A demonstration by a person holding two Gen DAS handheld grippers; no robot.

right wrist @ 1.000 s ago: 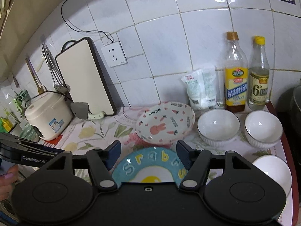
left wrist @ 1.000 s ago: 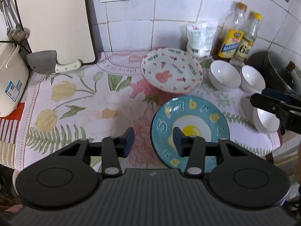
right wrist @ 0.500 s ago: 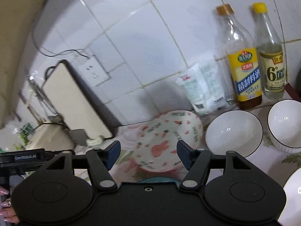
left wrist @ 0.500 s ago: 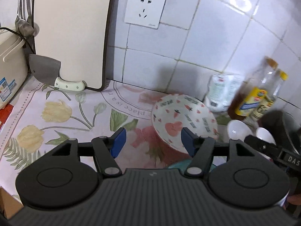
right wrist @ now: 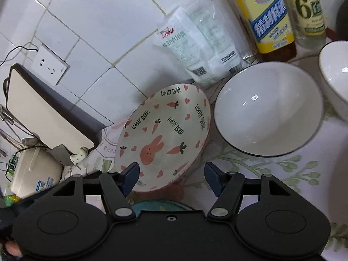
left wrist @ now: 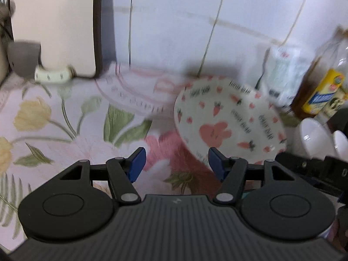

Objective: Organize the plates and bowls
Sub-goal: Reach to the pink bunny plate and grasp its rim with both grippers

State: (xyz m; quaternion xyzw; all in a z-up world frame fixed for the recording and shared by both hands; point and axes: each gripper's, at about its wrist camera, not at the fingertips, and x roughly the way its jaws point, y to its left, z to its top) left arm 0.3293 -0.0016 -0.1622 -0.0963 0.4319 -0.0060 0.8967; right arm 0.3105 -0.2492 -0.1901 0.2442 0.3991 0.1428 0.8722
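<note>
Rabbit-and-carrot plate (right wrist: 165,139) near the tiled wall (right wrist: 97,21), rim almost touching a white bowl (right wrist: 268,108) on its right; second white bowl (right wrist: 335,76) further right, at the frame edge. Sliver of a blue plate (right wrist: 161,206) just under the right gripper (right wrist: 171,177). Right gripper spread wide around the near rim of the rabbit plate, pads not pressing. Left gripper (left wrist: 176,163) over bare floral cloth (left wrist: 65,130) just left of the same plate (left wrist: 228,124); jaws apart after a slight closing, nothing between. Open cloth to the left, as far as a cutting board (left wrist: 52,21) leaning on the wall with a cleaver (left wrist: 37,65) at its foot. Behind the plate, a packet (right wrist: 195,43) and two bottles (right wrist: 269,15) against the tiles. Rice cooker (right wrist: 32,174) at far left.
</note>
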